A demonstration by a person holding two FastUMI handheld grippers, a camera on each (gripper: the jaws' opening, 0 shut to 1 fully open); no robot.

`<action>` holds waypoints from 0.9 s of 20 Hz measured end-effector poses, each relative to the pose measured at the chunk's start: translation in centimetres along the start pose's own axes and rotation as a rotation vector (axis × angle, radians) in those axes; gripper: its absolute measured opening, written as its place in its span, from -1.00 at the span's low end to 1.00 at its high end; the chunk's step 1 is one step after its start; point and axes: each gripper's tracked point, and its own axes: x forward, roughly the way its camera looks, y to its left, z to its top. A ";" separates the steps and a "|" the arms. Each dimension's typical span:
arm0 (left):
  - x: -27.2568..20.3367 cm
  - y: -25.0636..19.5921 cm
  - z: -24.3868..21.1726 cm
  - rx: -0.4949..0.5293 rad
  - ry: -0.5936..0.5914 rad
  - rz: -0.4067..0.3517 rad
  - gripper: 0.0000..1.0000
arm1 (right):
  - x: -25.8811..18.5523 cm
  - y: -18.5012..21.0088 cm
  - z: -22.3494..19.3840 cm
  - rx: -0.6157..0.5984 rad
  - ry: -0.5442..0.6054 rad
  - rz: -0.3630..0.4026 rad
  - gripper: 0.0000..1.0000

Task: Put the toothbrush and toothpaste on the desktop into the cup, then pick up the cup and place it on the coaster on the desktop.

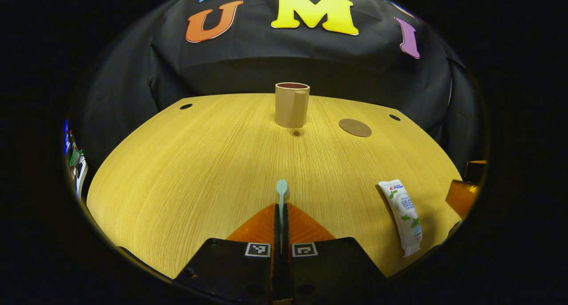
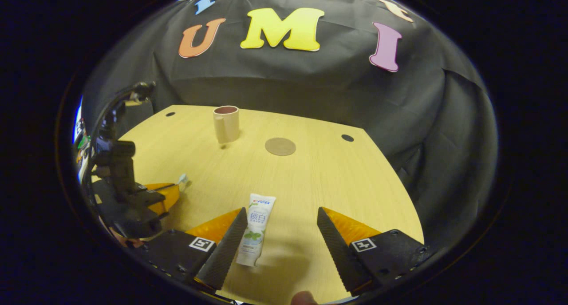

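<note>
My left gripper (image 1: pixel 281 212) is shut on a pale green toothbrush (image 1: pixel 282 190), whose head pokes out past the fingertips above the wooden desktop (image 1: pixel 199 163). A tan cup (image 1: pixel 291 104) stands upright at the far middle, with a round brown coaster (image 1: pixel 355 127) to its right. A white toothpaste tube (image 1: pixel 404 216) lies flat at the right. In the right gripper view, my right gripper (image 2: pixel 280 220) stands open over the desk, the toothpaste tube (image 2: pixel 255 234) lying just inside its left finger. The left gripper (image 2: pixel 171 194) with the toothbrush shows at the left there, the cup (image 2: pixel 226 124) and coaster (image 2: pixel 280 146) farther back.
Small dark holes (image 1: pixel 186 106) mark the desktop's far corners. The black cloth wall stands close behind the desk. The desk's right edge (image 2: pixel 390 185) drops off near my right gripper. A dark camera mount (image 2: pixel 117 163) rises over the left gripper.
</note>
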 end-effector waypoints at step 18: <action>-6.3 1.3 8.0 -0.006 -0.182 -0.029 -0.94 | 5.6 4.7 -5.8 0.063 0.148 0.085 0.78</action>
